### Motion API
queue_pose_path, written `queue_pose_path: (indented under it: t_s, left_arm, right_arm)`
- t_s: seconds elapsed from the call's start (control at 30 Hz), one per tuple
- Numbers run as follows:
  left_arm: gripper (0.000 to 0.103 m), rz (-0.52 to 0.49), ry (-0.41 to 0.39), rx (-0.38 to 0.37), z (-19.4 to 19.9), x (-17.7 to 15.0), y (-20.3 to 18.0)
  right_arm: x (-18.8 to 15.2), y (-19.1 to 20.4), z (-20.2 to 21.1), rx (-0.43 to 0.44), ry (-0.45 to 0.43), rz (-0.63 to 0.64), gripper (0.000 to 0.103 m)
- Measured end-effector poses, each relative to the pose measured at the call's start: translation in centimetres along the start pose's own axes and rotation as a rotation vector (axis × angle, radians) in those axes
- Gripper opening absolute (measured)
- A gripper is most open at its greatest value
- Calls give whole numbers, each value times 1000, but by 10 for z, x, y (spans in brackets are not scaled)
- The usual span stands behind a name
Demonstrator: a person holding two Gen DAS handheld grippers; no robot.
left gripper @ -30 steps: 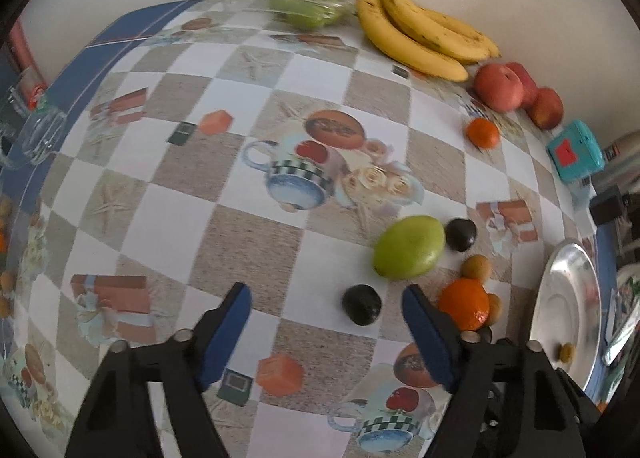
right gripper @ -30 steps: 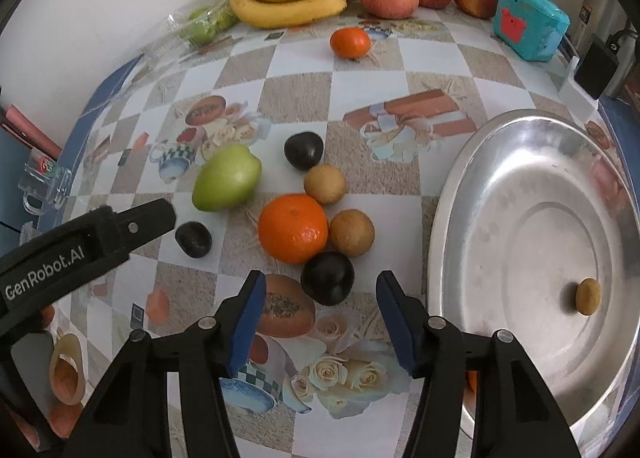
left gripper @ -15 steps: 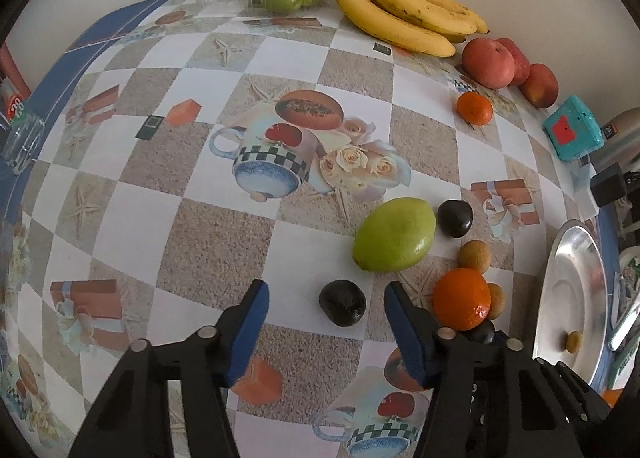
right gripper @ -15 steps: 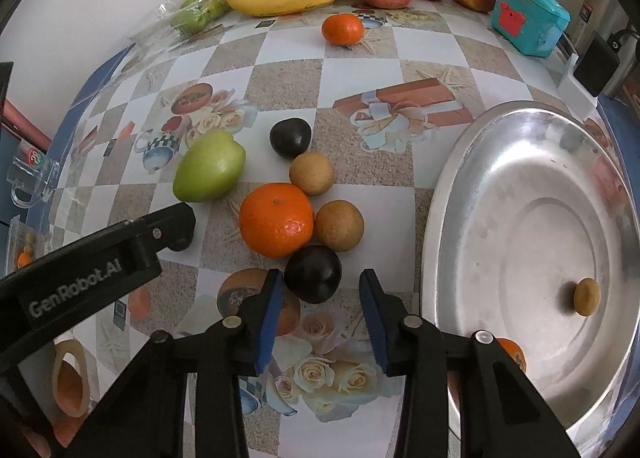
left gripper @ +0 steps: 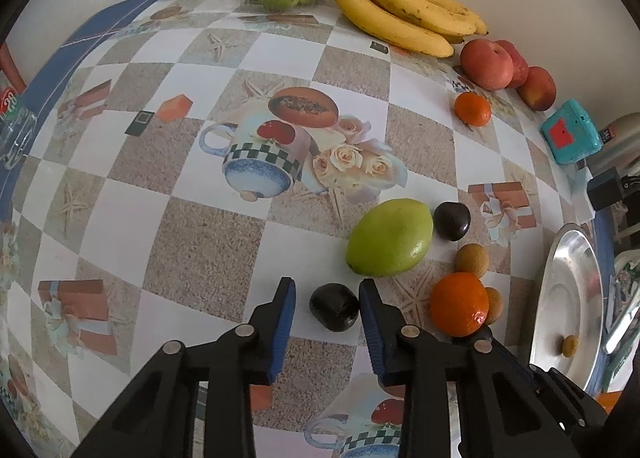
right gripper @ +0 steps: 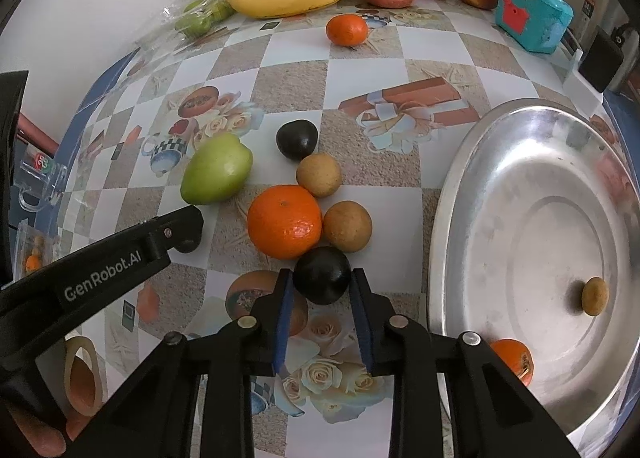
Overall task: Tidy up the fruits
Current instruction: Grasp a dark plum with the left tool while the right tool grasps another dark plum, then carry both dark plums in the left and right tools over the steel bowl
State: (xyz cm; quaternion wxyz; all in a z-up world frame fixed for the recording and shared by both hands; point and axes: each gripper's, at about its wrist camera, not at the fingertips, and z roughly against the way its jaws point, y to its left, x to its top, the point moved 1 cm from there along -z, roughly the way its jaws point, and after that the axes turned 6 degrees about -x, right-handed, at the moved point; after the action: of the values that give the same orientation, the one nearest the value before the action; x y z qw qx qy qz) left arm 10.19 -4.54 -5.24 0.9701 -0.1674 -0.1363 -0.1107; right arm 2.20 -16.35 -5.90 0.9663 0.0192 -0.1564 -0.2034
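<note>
**Both claws closed in around dark plums**

Since the earlier frames, both claws have been narrowed and brought forward around their fruits. The right gripper point(right gripper: 320, 288) is seen with its blue pads touching, or all but touching, the sides of a dark plum point(right gripper: 322, 275); whether it is truly clamped cannot be told. The left gripper point(left gripper: 327, 304) is set about a second dark plum point(left gripper: 334, 307), its right pad at the skin and a gap left on the other side, so it is judged not yet shut.

Just beyond the right claw, the plum is pressed against a large orange point(right gripper: 285, 221) and a brown round fruit point(right gripper: 347, 225); another brown fruit point(right gripper: 319, 174), a third plum point(right gripper: 297, 138) and a green mango point(right gripper: 216, 170) lie further out. To the right a steel tray point(right gripper: 452, 218) is found, holding a small brown fruit point(right gripper: 595, 296) and an orange point(right gripper: 514, 358).

The plums are judged light, smooth and somewhat soft: bruising is to be expected under hard pressure, and slipping under a grip off centre. Hold is best taken across the widest middle, gently.
</note>
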Motion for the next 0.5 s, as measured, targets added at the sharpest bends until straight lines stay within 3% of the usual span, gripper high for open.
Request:
queue_pose_path:
  t_s: [0.1, 0.5]
  left_arm:
    - [27, 1, -4, -11, 2, 0, -1]
    - [26, -2, -36, -15, 14, 4, -3]
  right_arm:
    - [-1, -1, 1, 1, 0, -1, 29]
    - [-1, -5, 5, 1, -2, -16, 29]
